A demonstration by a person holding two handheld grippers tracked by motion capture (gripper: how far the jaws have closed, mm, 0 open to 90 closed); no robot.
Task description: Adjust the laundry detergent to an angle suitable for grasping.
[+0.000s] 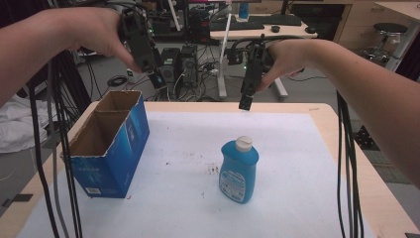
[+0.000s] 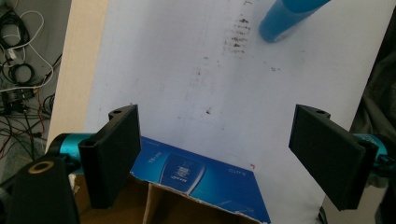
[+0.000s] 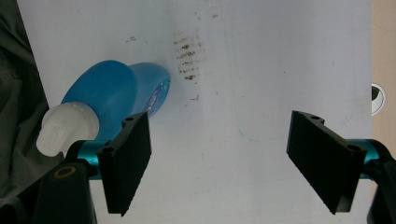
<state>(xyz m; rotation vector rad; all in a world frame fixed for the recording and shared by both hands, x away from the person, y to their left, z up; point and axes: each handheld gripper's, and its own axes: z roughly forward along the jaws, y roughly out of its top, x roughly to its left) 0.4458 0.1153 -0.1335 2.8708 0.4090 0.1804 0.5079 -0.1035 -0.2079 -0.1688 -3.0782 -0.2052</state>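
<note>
A blue bottle (image 1: 239,170) with a white cap stands upright near the middle of the white-covered table (image 1: 188,148). An open blue cardboard box (image 1: 111,141) sits at the left. My left gripper (image 1: 157,79) hangs high above the box's far end, and in the left gripper view its jaws are wide apart around nothing (image 2: 219,154), over the box (image 2: 196,179). My right gripper (image 1: 244,104) hovers above the table's far edge, behind the bottle. In the right gripper view it stands open and empty (image 3: 219,161), with the bottle (image 3: 109,95) below, beside one jaw.
Brown smudges (image 1: 213,169) mark the cover left of the bottle. Black cables (image 1: 62,163) hang down at both sides of the table. Desks, computer towers and a stool stand on the floor beyond the far edge.
</note>
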